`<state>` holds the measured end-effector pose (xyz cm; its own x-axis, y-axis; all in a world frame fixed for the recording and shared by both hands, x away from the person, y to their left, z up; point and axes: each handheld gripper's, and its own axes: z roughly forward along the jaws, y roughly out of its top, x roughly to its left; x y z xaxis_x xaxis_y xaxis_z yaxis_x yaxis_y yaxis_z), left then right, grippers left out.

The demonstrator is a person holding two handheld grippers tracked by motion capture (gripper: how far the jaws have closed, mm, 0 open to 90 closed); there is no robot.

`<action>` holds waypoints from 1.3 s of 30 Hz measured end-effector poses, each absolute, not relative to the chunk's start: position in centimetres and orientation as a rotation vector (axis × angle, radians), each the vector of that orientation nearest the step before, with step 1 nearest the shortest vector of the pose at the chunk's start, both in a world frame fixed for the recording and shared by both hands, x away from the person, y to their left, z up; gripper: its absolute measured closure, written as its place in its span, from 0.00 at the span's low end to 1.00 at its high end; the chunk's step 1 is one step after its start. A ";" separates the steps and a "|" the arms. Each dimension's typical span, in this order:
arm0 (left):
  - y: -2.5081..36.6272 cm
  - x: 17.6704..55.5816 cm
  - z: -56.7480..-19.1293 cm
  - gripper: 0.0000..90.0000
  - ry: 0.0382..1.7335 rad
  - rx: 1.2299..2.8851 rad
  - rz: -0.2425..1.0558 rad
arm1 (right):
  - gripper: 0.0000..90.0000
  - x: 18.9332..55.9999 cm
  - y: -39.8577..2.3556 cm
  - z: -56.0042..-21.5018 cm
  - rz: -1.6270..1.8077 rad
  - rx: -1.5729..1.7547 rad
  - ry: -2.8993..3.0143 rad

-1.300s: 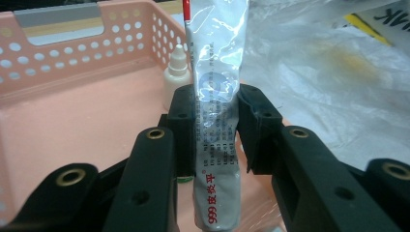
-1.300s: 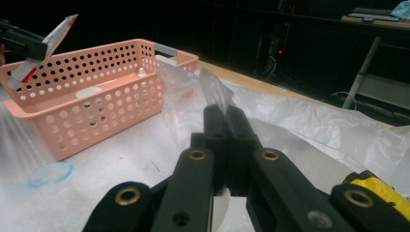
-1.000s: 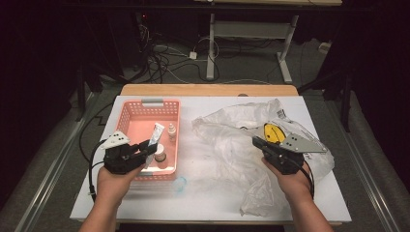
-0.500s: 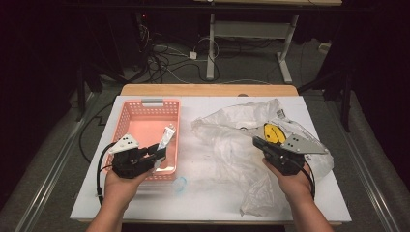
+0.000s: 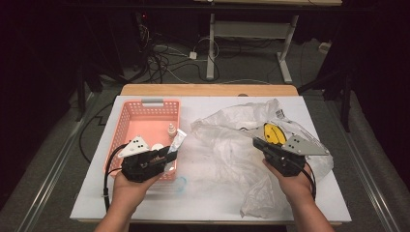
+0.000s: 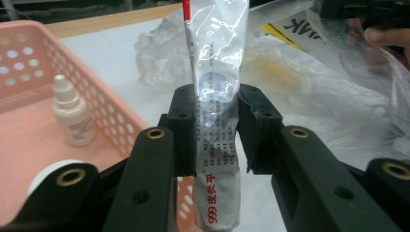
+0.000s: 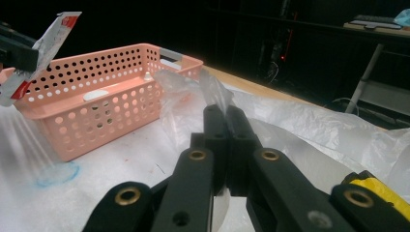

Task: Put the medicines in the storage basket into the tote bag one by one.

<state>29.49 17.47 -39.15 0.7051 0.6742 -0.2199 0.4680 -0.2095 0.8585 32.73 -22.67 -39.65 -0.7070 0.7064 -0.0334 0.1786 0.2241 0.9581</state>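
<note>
Our left tongs (image 6: 215,125) clamp the ointment tube (image 6: 217,116) mid-body, just above the pink basket's (image 5: 126,126) right wall. It looks light, soft and dentable, so we grip gently near its middle. Our right tongs (image 7: 225,121) are clenched on the clear plastic bag (image 5: 227,145) on the worktop (image 5: 203,205).
</note>
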 end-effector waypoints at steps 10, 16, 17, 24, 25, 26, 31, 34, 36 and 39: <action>15.0 29.3 -40.1 0.76 0.829 1.920 0.202 | 1.00 32.7 -22.6 -39.6 1.501 0.802 2.044; 13.7 29.3 -41.0 0.76 0.818 1.958 0.178 | 1.00 32.6 -22.4 -39.6 1.502 0.798 2.044; 13.5 29.3 -41.2 0.76 0.817 1.962 0.177 | 1.00 32.6 -22.4 -39.6 1.502 0.797 2.044; 12.2 29.3 -42.1 0.76 0.810 1.996 0.161 | 1.00 32.6 -22.3 -39.6 1.504 0.798 2.045; 12.0 29.4 -42.3 0.76 0.808 2.000 0.159 | 1.00 32.6 -22.3 -39.6 1.501 0.798 2.044; 11.9 29.4 -42.4 0.76 0.806 2.005 0.160 | 1.00 32.6 -22.3 -39.6 1.501 0.800 2.044; 11.1 29.4 -42.8 0.76 0.795 2.012 0.145 | 1.00 32.6 -22.3 -39.6 1.505 0.799 2.040; 10.5 29.6 -43.0 0.76 0.786 2.028 0.139 | 1.00 32.6 -22.4 -39.6 1.505 0.800 2.038; 10.0 29.7 -43.1 0.76 0.784 2.034 0.143 | 1.00 32.6 -22.4 -39.6 1.507 0.802 2.037; 9.4 30.2 -43.2 0.76 0.784 2.030 0.136 | 1.00 32.7 -22.4 -39.6 1.510 0.804 2.037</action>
<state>30.15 9.36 -43.17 0.7904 0.5779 -0.2033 0.4752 -0.3691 0.7987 32.65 -22.45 -39.59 -0.7141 0.6994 -0.0312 0.1732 0.2198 0.9600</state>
